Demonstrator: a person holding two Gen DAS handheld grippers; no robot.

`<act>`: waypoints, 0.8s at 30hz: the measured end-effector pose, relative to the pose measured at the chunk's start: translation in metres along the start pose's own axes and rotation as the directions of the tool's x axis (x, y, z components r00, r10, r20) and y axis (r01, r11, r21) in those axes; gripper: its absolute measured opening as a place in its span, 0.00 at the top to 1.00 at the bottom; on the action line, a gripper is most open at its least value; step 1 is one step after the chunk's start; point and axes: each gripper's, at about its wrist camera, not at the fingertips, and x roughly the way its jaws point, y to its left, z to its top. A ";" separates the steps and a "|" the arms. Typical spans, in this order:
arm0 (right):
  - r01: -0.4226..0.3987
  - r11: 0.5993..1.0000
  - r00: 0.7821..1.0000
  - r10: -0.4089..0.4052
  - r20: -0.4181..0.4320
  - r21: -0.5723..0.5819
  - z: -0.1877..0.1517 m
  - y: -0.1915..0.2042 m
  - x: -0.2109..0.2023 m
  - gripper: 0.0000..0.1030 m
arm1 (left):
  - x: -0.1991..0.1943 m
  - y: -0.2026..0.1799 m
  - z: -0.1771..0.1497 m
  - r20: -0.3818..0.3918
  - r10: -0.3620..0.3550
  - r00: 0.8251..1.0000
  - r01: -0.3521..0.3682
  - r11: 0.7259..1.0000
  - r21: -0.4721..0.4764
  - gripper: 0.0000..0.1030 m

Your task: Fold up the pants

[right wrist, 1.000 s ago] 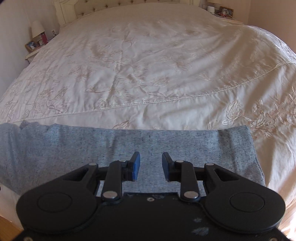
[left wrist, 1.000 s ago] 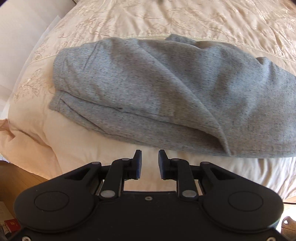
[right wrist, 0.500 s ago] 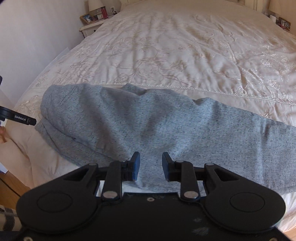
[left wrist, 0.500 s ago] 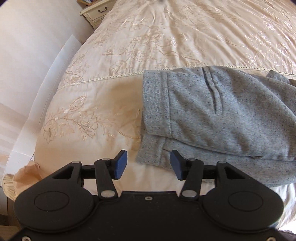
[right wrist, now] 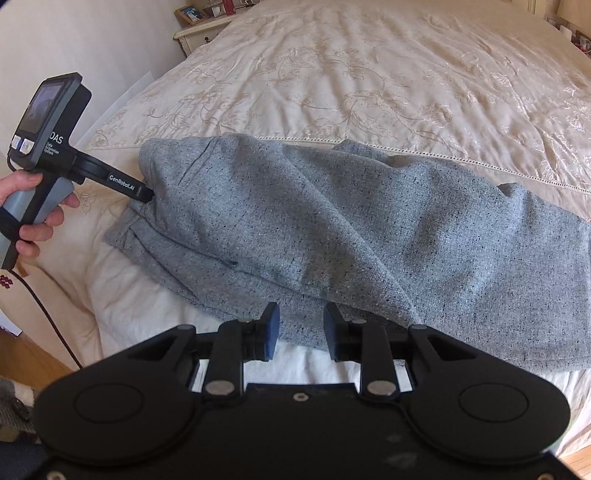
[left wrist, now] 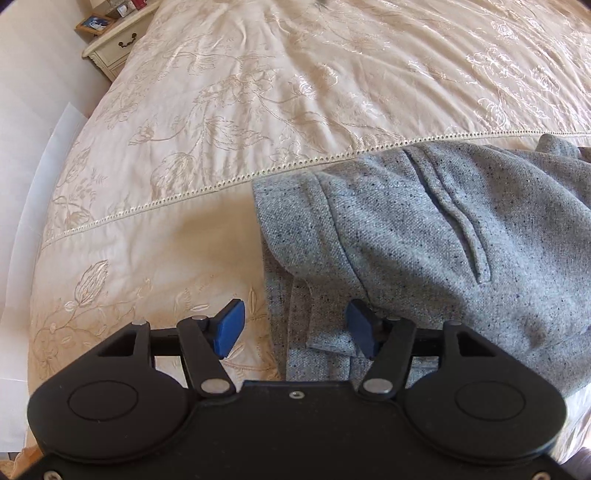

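One pair of grey pants point(right wrist: 295, 229) lies on one cream bedspread point(right wrist: 369, 81). Two grippers show: the left gripper point(left wrist: 295, 326) and the right gripper point(right wrist: 300, 330), each with two blue-padded fingers. At upper left stand one nightstand point(left wrist: 114, 48) and one framed photo point(left wrist: 94, 24).

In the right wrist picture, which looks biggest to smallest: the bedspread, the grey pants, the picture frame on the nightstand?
1. Bedspread, filling most of the view.
2. Grey pants, spread across its near edge.
3. Picture frame, tiny, though it is also farthest from the camera.
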 end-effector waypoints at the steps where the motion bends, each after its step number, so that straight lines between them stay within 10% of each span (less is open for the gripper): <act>1: 0.001 1.000 1.000 -0.001 -0.007 0.003 -0.001 0.000 0.001 0.72 | 0.001 0.000 0.000 -0.002 -0.042 0.999 0.042 0.999 0.006 0.71; 2: -0.003 1.000 1.000 0.003 -0.015 0.013 -0.003 -0.003 0.001 0.72 | 0.002 0.001 0.002 -0.021 -0.099 0.995 0.099 0.995 0.002 0.95; 3: -0.006 1.000 1.000 0.006 -0.019 0.023 -0.003 -0.003 0.003 0.72 | 0.000 0.001 0.004 -0.035 -0.119 0.992 0.119 0.993 -0.012 0.98; 12: -0.001 0.952 1.000 0.009 -0.025 0.306 0.002 -0.022 0.034 0.69 | -0.041 0.019 0.023 -0.009 -0.161 0.987 0.161 0.987 0.012 0.98; 19: -0.024 0.768 1.000 0.015 0.020 0.641 -0.009 -0.056 0.049 0.63 | -0.033 0.017 0.011 -0.019 -0.131 0.991 0.132 0.988 0.083 0.52; 24: -0.103 0.705 0.994 0.047 0.098 0.702 -0.006 -0.063 0.060 0.64 | -0.023 0.012 -0.002 -0.042 -0.153 0.987 0.158 0.979 0.130 0.52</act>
